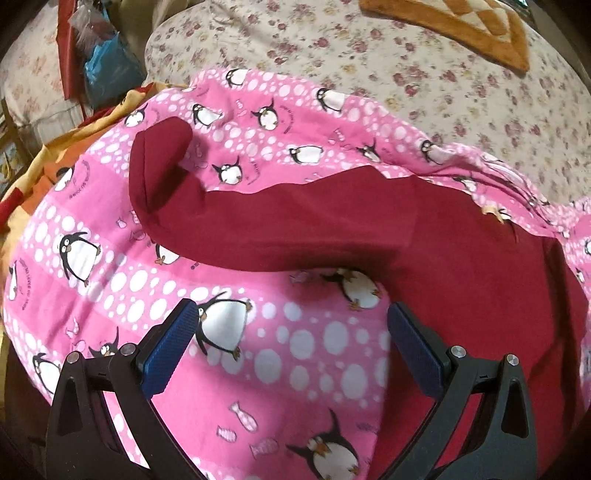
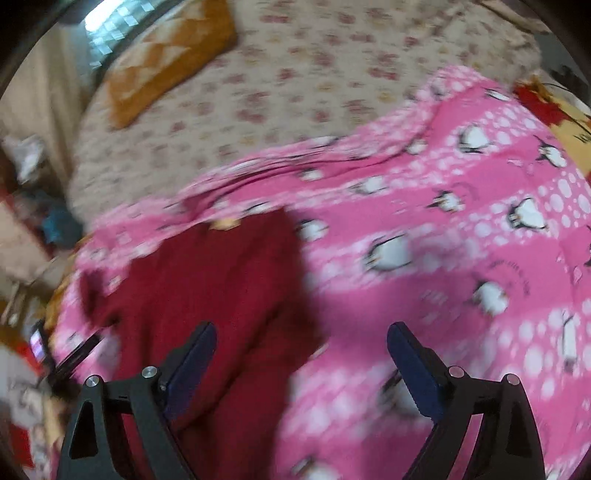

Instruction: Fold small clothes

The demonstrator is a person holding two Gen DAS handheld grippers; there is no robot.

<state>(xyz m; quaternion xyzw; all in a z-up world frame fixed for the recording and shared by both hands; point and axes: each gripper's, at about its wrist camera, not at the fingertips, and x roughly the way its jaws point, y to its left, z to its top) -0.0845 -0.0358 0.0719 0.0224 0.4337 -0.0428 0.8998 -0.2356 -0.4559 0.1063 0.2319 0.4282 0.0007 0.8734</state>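
Dark red garment (image 1: pixel 332 229) lies on the penguin blanket (image 1: pixel 110 295) — just ahead of the spread left tool (image 1: pixel 291 325); the blurred right view shows the right tool (image 2: pixel 301 343) spread — garment under its left finger.

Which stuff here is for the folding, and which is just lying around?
For the folding: dark red cloth garment, left gripper, right gripper, both jaws open.

Just lying about: pink penguin-print blanket, orange checked cushion, floral bedsheet, blue plastic bag.

Floral bed (image 1: pixel 424 74) — pink penguin blanket (image 1: pixel 258 350), seemingly orange cushion (image 1: pixel 461 26).
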